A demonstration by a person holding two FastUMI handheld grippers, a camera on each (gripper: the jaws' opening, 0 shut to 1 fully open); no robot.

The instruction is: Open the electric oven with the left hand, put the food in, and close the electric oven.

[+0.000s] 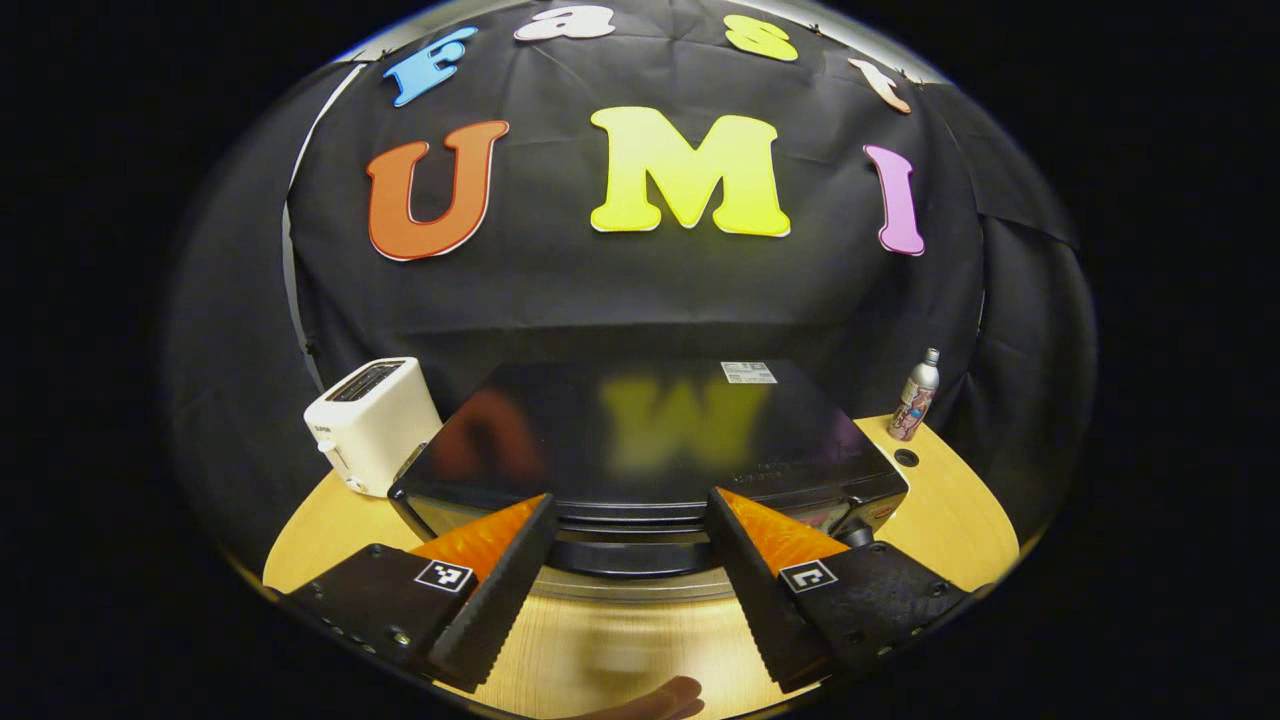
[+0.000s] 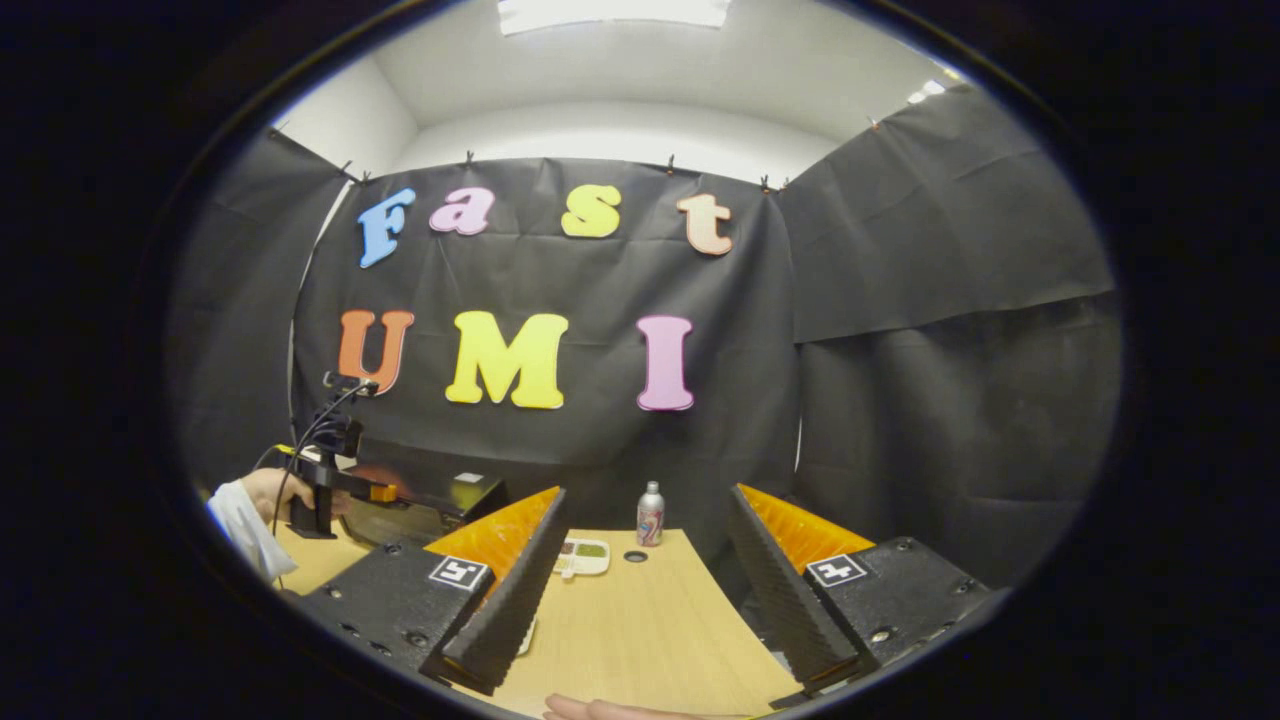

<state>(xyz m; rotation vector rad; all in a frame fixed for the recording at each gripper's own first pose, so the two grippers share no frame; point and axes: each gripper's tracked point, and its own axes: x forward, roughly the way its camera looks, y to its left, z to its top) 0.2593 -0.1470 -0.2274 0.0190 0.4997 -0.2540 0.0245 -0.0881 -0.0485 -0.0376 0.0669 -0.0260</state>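
Only unreadable sticker atop oven

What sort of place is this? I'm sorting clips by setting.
Probably a staged recording booth set up as a kitchen counter: black cloth wall, a wooden table with an electric oven, a toaster and a bottle.

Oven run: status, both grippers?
Left gripper open, straddling oven door handle, not clamped. Right gripper open, empty over table. Food tray waiting. Door shut; nothing blocking.
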